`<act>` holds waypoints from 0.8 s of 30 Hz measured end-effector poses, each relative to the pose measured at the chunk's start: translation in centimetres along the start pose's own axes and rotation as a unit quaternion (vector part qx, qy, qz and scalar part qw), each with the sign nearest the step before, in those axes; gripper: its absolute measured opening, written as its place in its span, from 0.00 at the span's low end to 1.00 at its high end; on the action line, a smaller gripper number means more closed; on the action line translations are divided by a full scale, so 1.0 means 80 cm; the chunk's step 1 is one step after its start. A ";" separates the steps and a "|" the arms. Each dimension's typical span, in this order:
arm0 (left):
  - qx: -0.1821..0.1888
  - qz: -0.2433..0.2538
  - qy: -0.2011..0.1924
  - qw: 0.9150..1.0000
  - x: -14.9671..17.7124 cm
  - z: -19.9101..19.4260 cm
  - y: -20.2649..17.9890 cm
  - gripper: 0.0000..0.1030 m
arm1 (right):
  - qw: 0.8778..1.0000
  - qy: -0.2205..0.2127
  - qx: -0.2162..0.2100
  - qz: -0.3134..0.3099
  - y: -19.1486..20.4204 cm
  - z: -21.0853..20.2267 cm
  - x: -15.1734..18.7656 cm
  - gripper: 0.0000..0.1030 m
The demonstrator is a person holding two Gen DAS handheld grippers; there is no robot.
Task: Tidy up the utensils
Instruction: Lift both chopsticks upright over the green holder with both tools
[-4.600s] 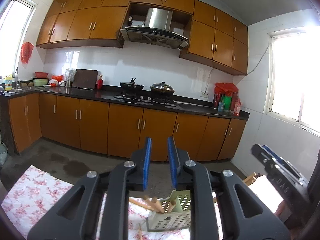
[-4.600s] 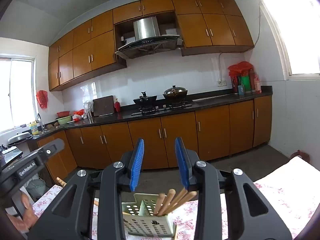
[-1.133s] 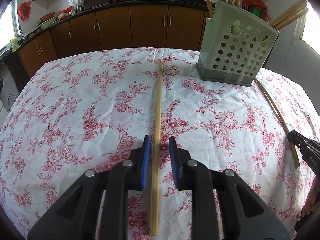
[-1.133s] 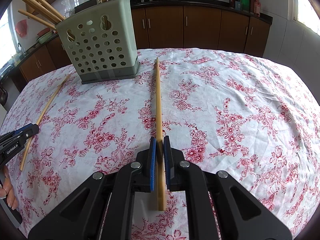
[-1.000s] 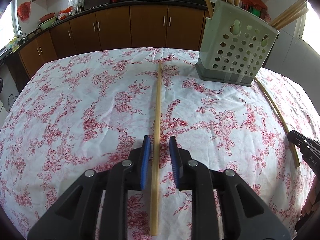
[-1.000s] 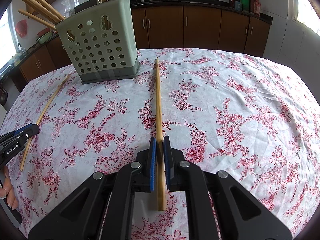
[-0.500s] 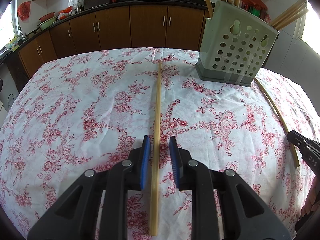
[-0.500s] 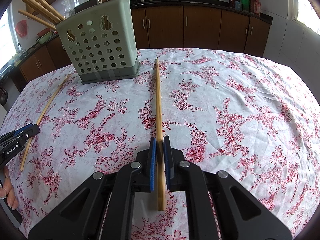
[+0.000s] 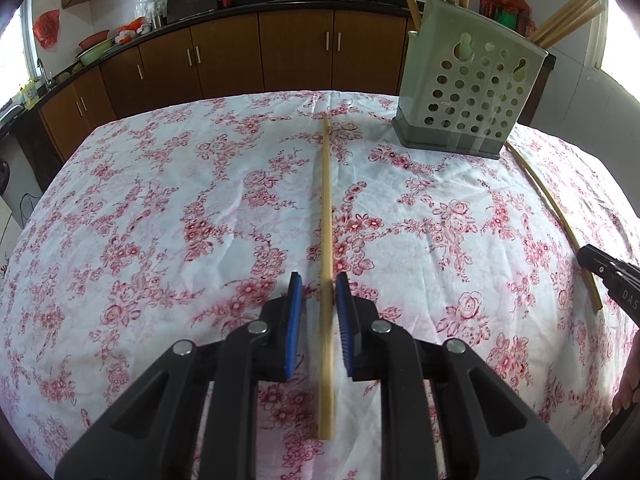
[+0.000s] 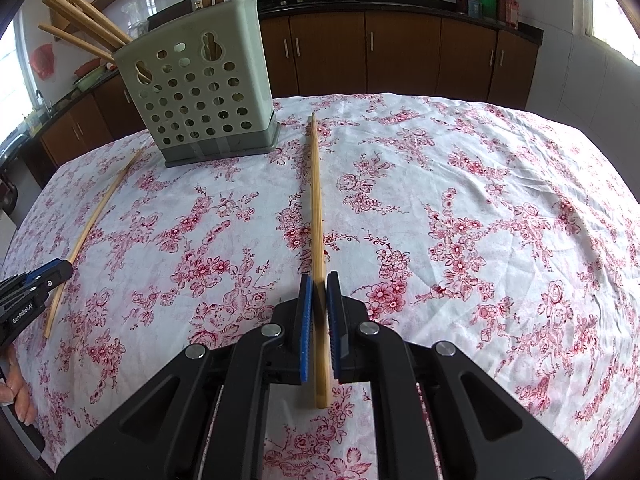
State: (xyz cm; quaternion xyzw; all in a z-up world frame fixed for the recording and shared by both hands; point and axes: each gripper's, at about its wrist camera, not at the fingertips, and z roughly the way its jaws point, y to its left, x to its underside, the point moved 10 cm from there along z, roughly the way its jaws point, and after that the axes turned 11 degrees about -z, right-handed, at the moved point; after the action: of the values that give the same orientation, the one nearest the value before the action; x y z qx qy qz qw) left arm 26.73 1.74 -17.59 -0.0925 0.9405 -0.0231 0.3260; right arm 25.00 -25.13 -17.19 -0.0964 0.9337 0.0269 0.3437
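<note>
On the flowery tablecloth (image 9: 160, 200), the left gripper (image 9: 319, 308) straddles one chopstick (image 9: 327, 220) with its jaws apart, looks like not touching it, while the right gripper (image 10: 319, 308) is clamped on another chopstick (image 10: 316, 200) near the green holder (image 10: 200, 92).

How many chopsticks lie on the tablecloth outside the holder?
2. The first chopstick lies inside the open left gripper; the second chopstick is clamped in the right gripper. None seem hidden.
</note>
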 end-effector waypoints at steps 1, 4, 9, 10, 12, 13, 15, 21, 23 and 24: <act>0.000 0.001 0.000 1.000 0.001 -0.001 -0.001 0.13 | 1.000 0.000 0.000 0.000 0.000 -0.001 0.000 0.08; 0.007 0.004 0.002 1.000 0.003 -0.002 0.000 0.08 | 1.000 0.000 0.004 -0.002 0.000 -0.002 0.000 0.08; 0.012 0.024 0.000 1.000 0.000 -0.015 0.001 0.08 | 0.999 -0.037 0.015 -0.007 -0.007 -0.032 -0.021 0.08; 0.017 0.024 -0.010 1.000 -0.006 -0.025 0.002 0.08 | 0.999 -0.048 0.018 -0.008 -0.010 -0.041 -0.028 0.08; 0.027 0.022 -0.034 0.999 -0.023 -0.049 0.002 0.08 | 0.997 -0.078 0.020 -0.009 -0.014 -0.066 -0.049 0.08; 0.031 0.022 -0.045 0.998 -0.031 -0.060 0.001 0.08 | 0.996 -0.089 0.022 -0.009 -0.016 -0.076 -0.057 0.08; 0.041 0.022 -0.075 0.996 -0.052 -0.088 -0.001 0.08 | 0.994 -0.111 0.023 -0.007 -0.019 -0.094 -0.073 0.08; 0.070 0.006 -0.144 0.987 -0.109 -0.154 -0.007 0.08 | 0.987 -0.159 0.028 -0.002 -0.027 -0.134 -0.105 0.08; 0.075 0.006 -0.157 0.985 -0.123 -0.165 -0.010 0.08 | 0.985 -0.168 0.029 -0.003 -0.028 -0.139 -0.110 0.08; 0.075 0.006 -0.160 0.984 -0.128 -0.169 -0.012 0.08 | 0.985 -0.171 0.029 -0.002 -0.029 -0.142 -0.113 0.08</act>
State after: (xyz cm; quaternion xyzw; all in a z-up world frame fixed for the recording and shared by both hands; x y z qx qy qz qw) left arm 26.40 2.54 -0.67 -0.0645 0.8722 -0.0766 0.4788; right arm 24.97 -27.24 -2.65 -0.0821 0.8612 0.0149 0.5014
